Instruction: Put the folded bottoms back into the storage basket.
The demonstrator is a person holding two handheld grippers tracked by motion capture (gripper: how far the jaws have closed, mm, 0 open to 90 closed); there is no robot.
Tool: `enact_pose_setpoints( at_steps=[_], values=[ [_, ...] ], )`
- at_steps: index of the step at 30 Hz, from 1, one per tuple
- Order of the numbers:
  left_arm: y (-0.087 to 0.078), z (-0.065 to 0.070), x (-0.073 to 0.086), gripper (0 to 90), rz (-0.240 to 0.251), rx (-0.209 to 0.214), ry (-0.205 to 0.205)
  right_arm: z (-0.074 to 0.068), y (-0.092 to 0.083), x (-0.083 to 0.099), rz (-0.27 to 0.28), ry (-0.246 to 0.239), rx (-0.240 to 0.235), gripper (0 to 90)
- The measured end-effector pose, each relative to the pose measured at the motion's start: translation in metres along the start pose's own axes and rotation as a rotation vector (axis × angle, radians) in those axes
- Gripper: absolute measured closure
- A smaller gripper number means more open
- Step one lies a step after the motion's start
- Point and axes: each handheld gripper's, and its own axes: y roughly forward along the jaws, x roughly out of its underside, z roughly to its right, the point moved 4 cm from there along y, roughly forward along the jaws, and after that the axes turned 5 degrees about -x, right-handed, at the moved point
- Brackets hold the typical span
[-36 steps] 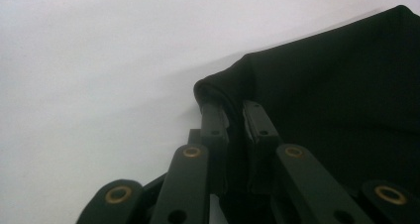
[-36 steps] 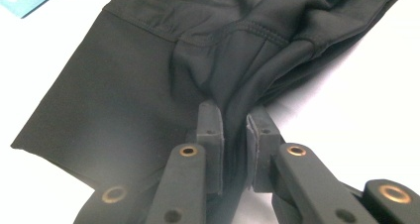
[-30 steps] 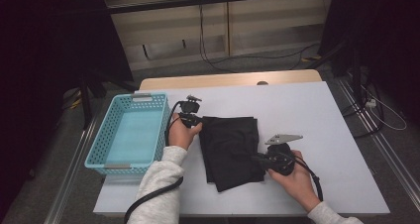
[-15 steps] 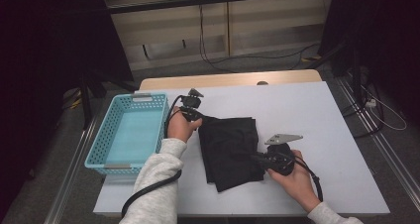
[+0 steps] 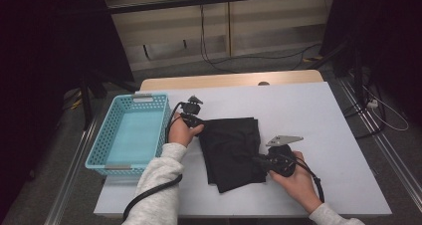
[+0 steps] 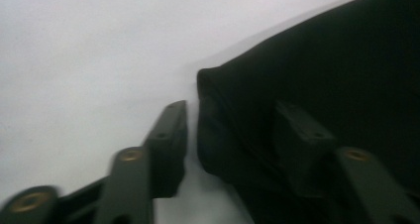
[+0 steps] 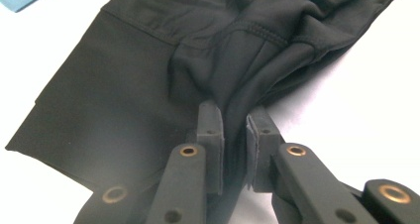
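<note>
Since the earlier frame the left gripper [image 6: 233, 135] has just been opening; its jaws seemingly straddle, unpressed, the one black garment [image 5: 231, 148] mid-table. The right gripper [image 7: 234, 135] stays clenched on its near-right edge. One blue basket [image 5: 107, 130] sits left.

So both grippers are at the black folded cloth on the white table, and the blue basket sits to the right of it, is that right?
Not quite. The blue basket sits to the left of the black folded cloth, as the high view shows. The rest holds: the left gripper and the right gripper are both at the cloth on the white table.
</note>
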Motion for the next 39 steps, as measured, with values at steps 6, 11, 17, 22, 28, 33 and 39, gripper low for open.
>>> enact_pose_setpoints(
  at_steps=[6, 11, 17, 22, 28, 33, 39],
  values=[
    [-0.001, 0.01, -0.004, 78.7, -0.04, 0.014, 0.006, -0.001, 0.0, 0.0, -0.002, -0.003, 0.0, 80.1],
    [-0.009, 0.008, -0.01, 81.4, -0.102, 0.017, -0.004, -0.004, -0.004, -0.003, 0.006, -0.026, 0.002, 80.4],
    [-0.025, 0.005, -0.021, 81.8, -0.153, 0.026, -0.006, -0.005, -0.008, -0.009, 0.034, -0.024, -0.011, 80.4],
    [-0.036, 0.005, -0.03, 81.9, -0.178, 0.018, 0.001, -0.007, -0.014, -0.013, 0.06, -0.023, -0.02, 80.5],
    [-0.056, 0.01, -0.039, 81.9, -0.196, 0.01, 0.023, -0.01, -0.019, -0.017, 0.08, -0.037, -0.017, 80.5],
    [-0.069, 0.009, -0.044, 82.0, -0.226, -0.003, 0.031, -0.014, -0.022, -0.02, 0.097, -0.039, -0.03, 80.5],
    [-0.078, 0.006, -0.047, 82.0, -0.237, -0.014, 0.036, -0.018, -0.022, -0.024, 0.109, -0.054, -0.027, 80.6]
  ],
)
